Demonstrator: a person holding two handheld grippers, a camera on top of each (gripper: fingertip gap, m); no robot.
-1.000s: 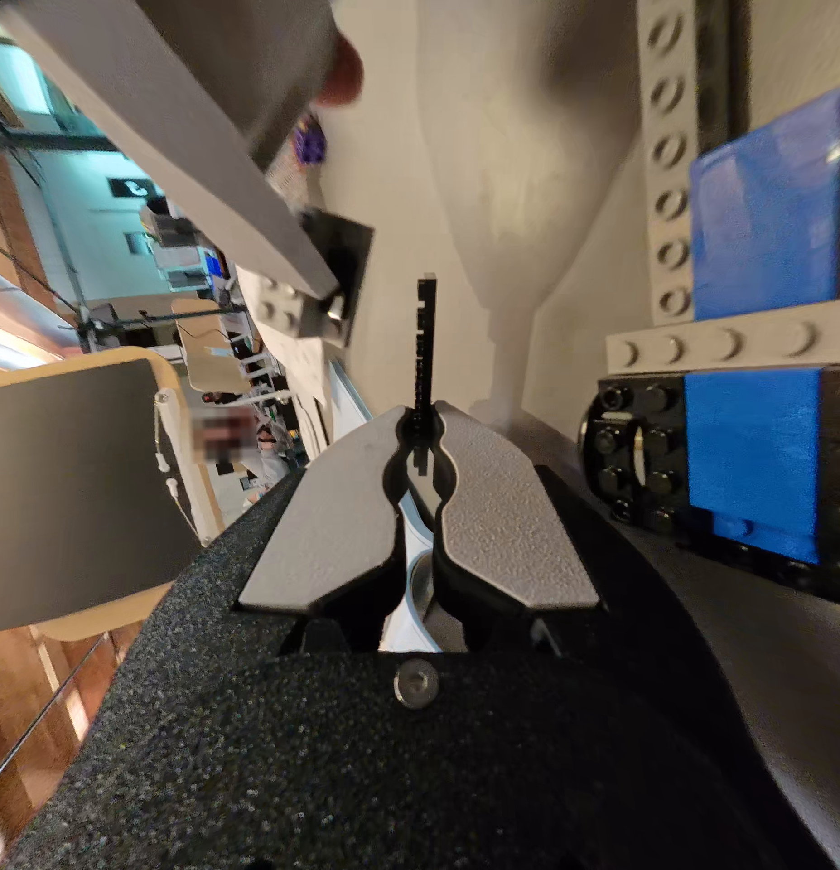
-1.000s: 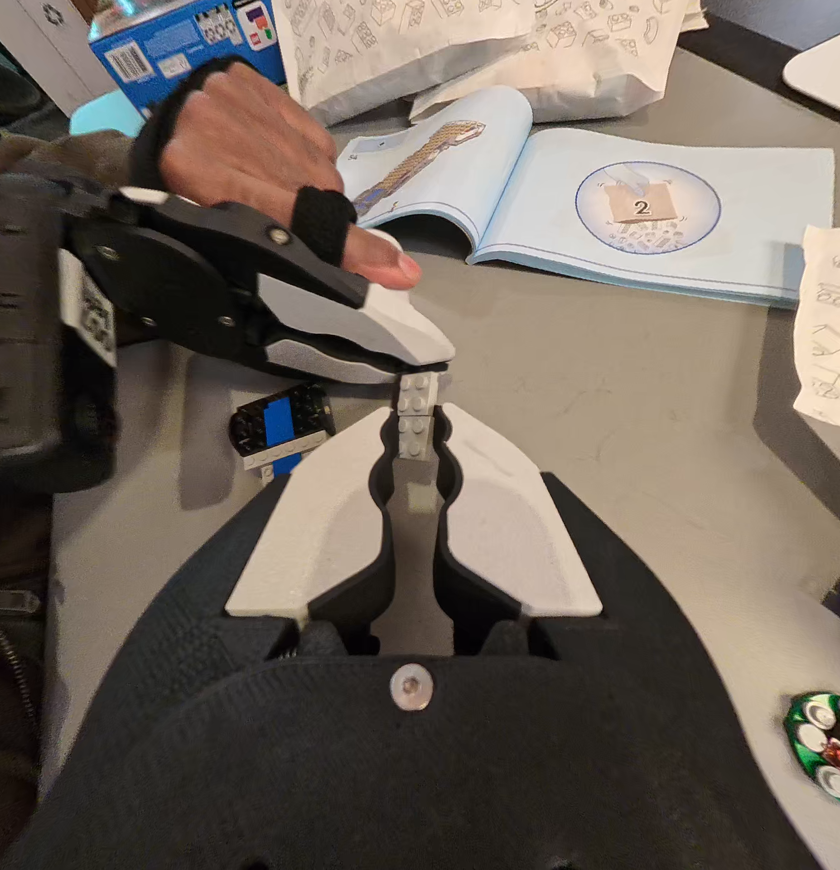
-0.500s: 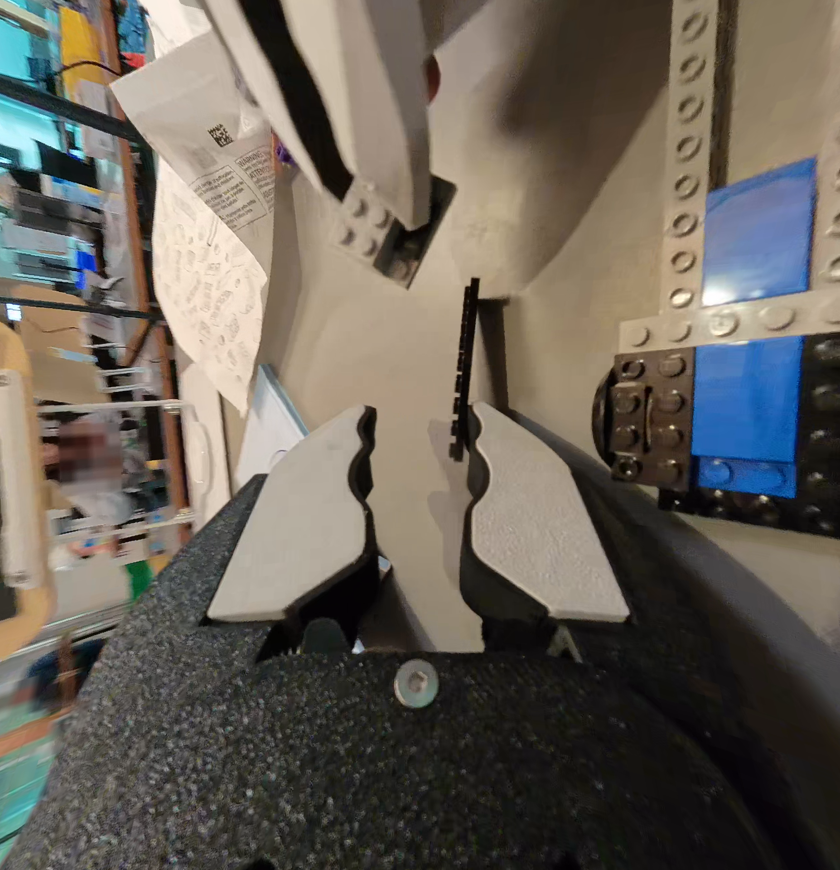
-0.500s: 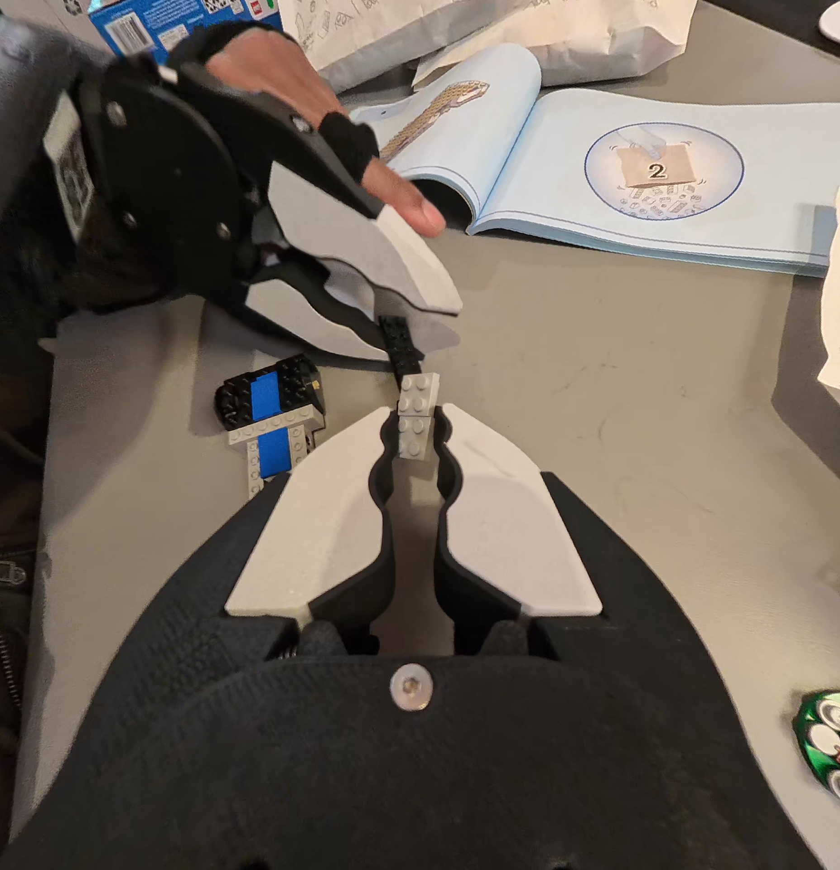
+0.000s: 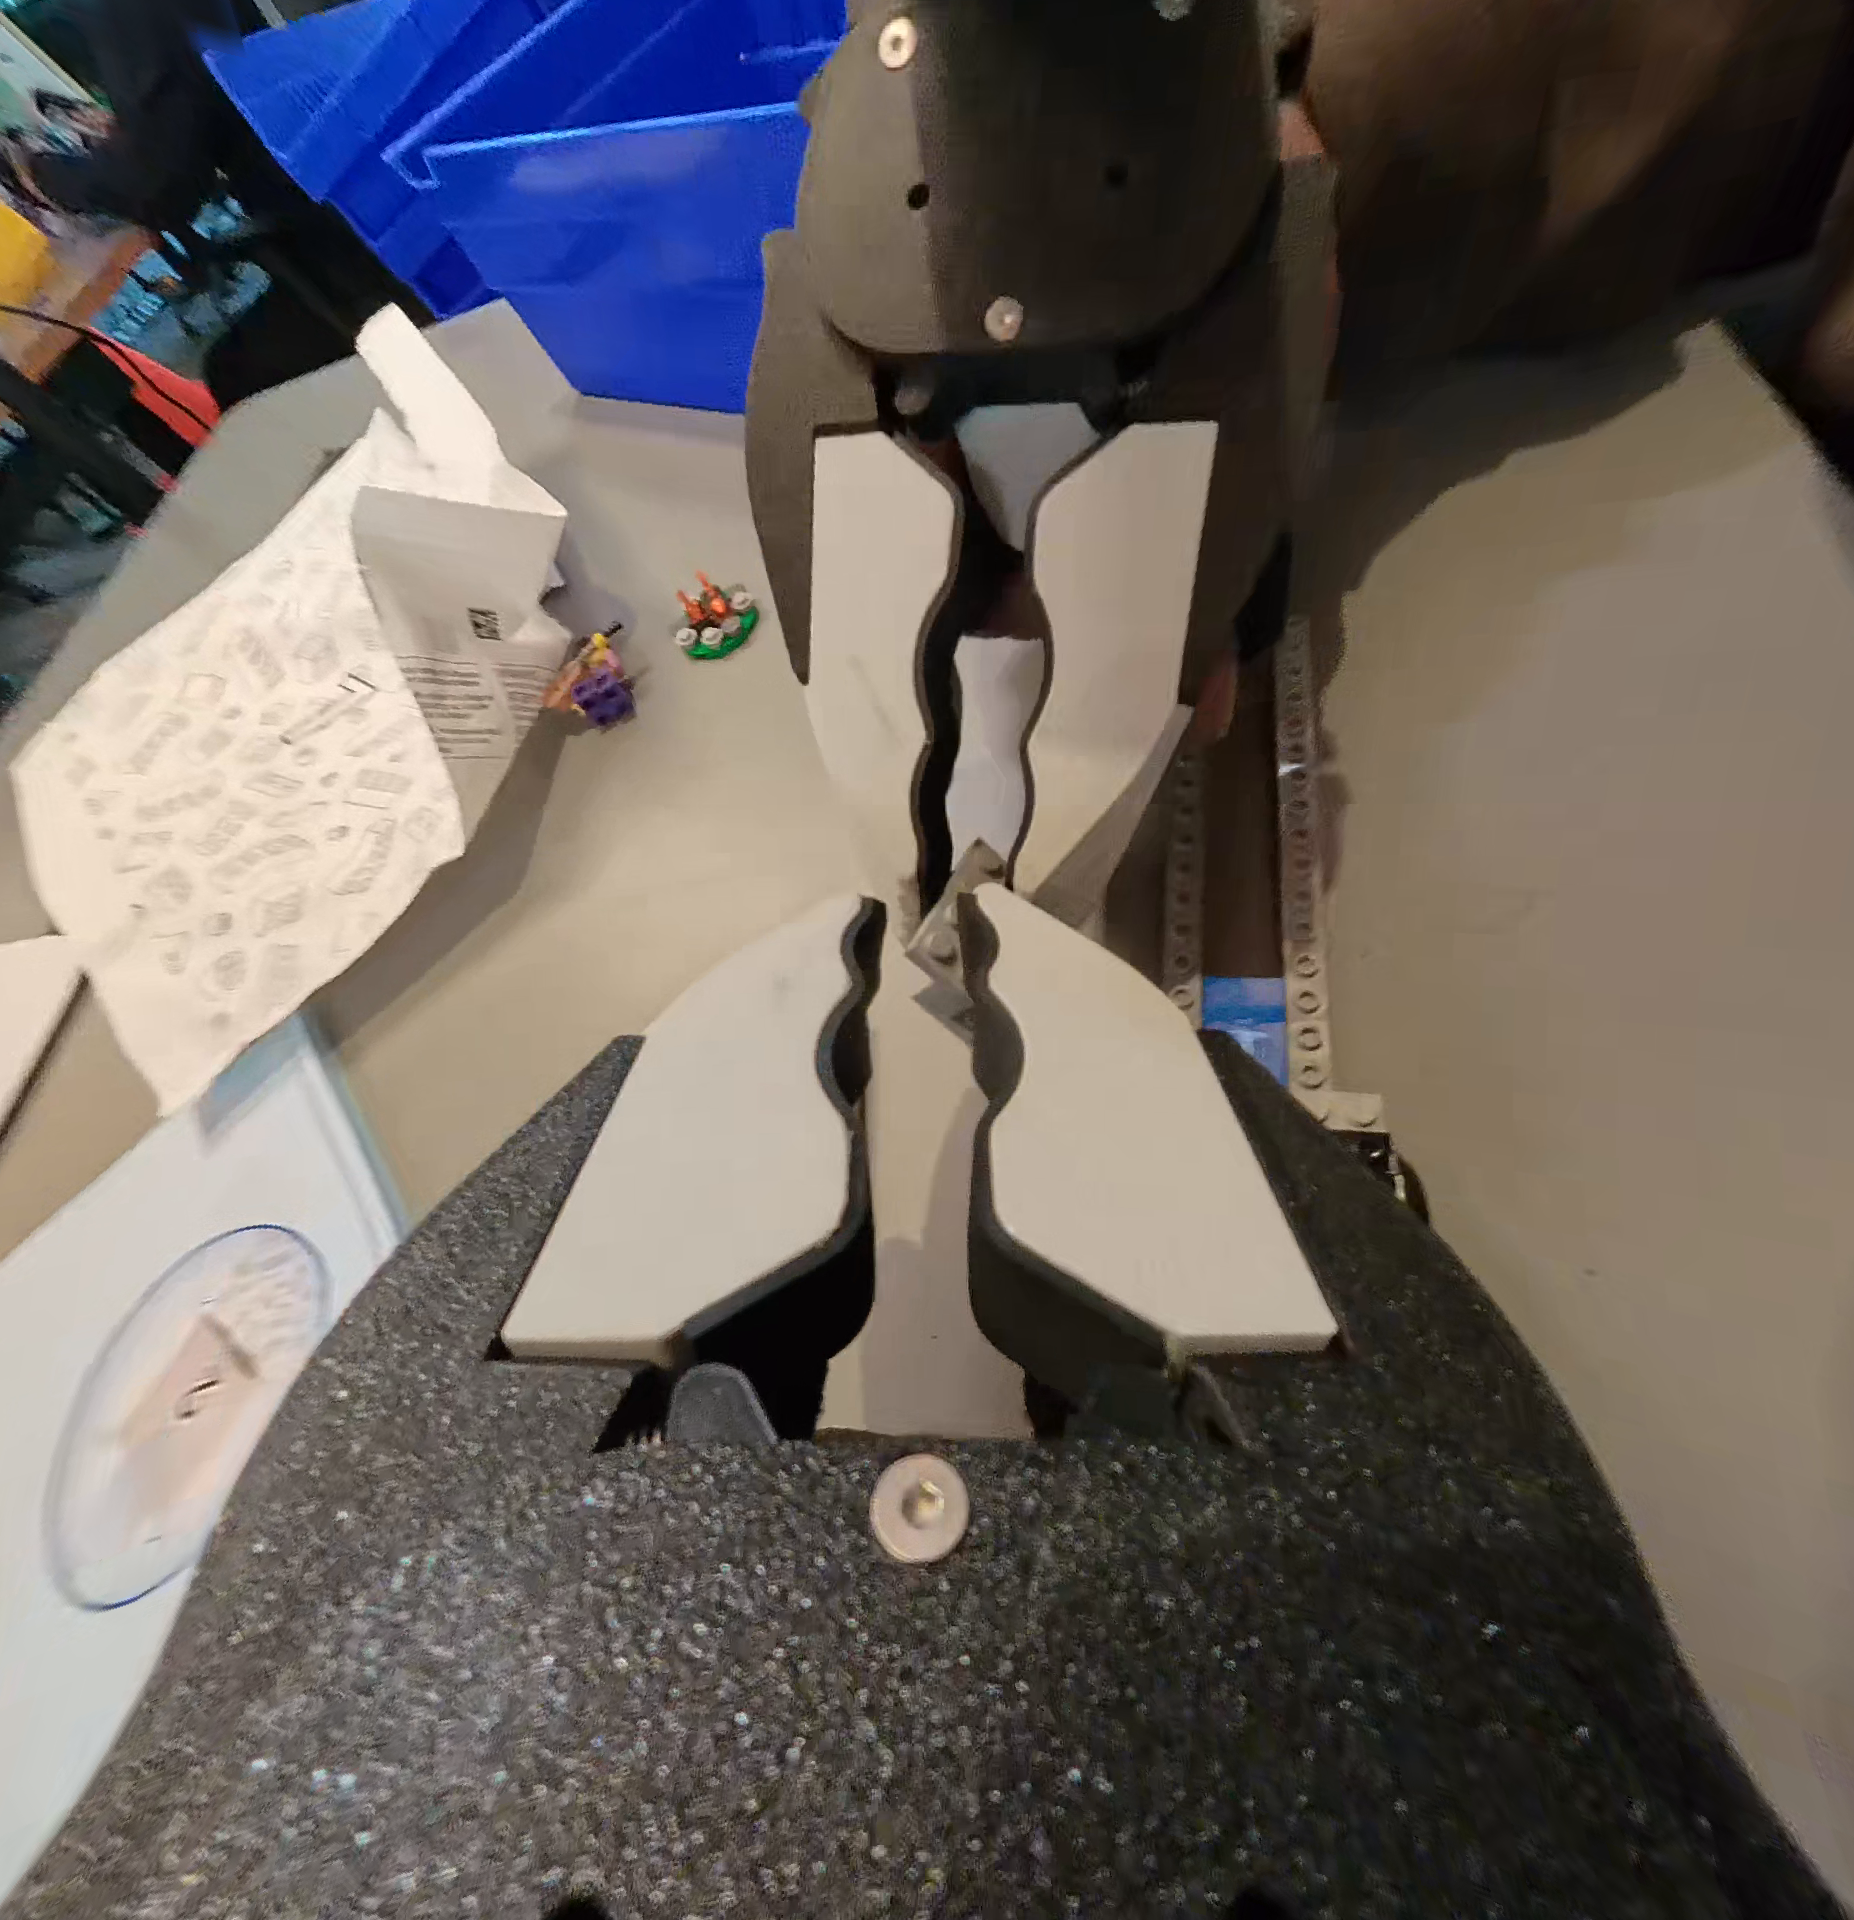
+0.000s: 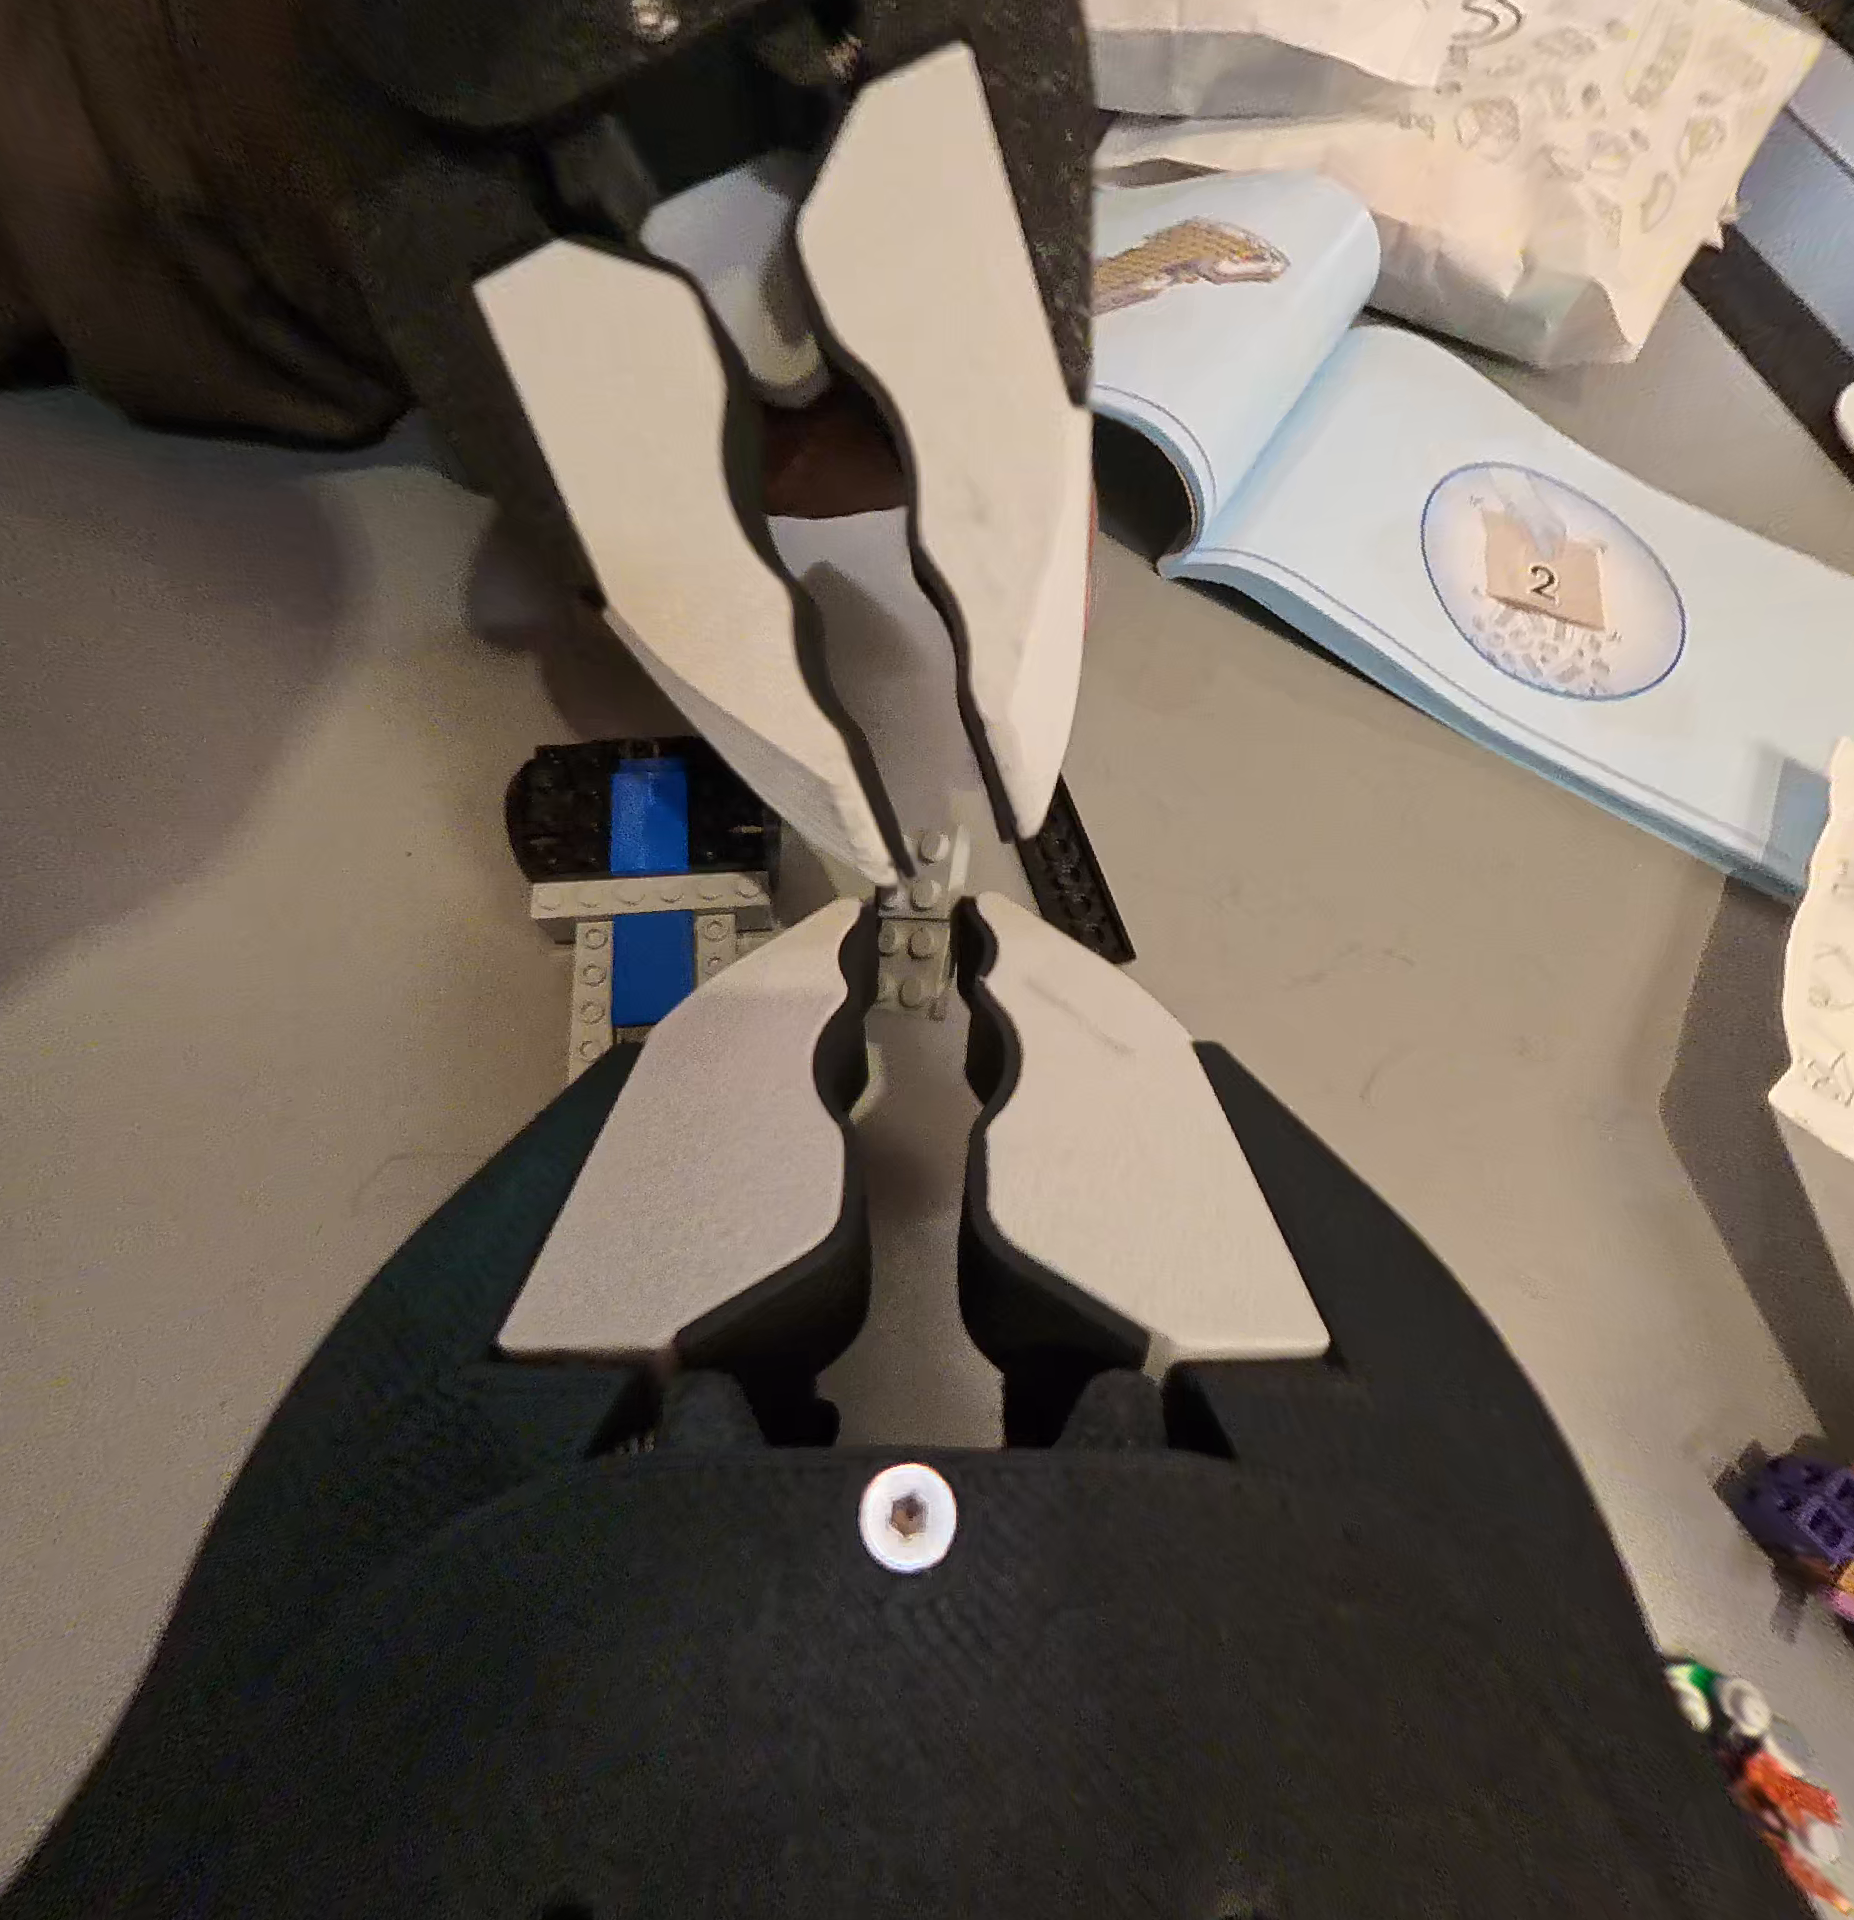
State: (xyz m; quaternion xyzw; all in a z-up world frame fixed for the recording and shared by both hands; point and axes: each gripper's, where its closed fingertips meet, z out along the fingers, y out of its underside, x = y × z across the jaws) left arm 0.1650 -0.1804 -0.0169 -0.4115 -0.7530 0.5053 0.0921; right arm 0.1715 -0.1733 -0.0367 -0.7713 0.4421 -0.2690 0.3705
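My right gripper [image 6: 912, 920] is shut on the near end of a small grey studded plate piece [image 6: 915, 961] and holds it just above the grey table. My left gripper [image 5: 923, 914] faces it head-on, and its tips are closed on the far end of the same grey piece [image 5: 938, 930], which sits tilted between them. The left gripper also shows in the right wrist view [image 6: 954, 847], and the right gripper shows in the left wrist view [image 5: 970, 878]. A long black plate [image 6: 1079, 904] lies on the table just behind the tips.
A black, blue and grey brick build [image 6: 648, 831] lies to the left of the grippers. An open booklet [image 6: 1525, 582] and paper bags [image 6: 1525, 125] lie at the back right. Blue bins [image 5: 611, 187] stand at the table's end. A purple figure [image 5: 596, 696] and a green round piece [image 5: 717, 623] lie nearby. My two grippers' fingertips are within a few centimetres of each other.
My left gripper opened and let go of the long black plate, which now lies on the table. It swung round to face the right gripper and closed on the grey piece. The right gripper kept its grasp.
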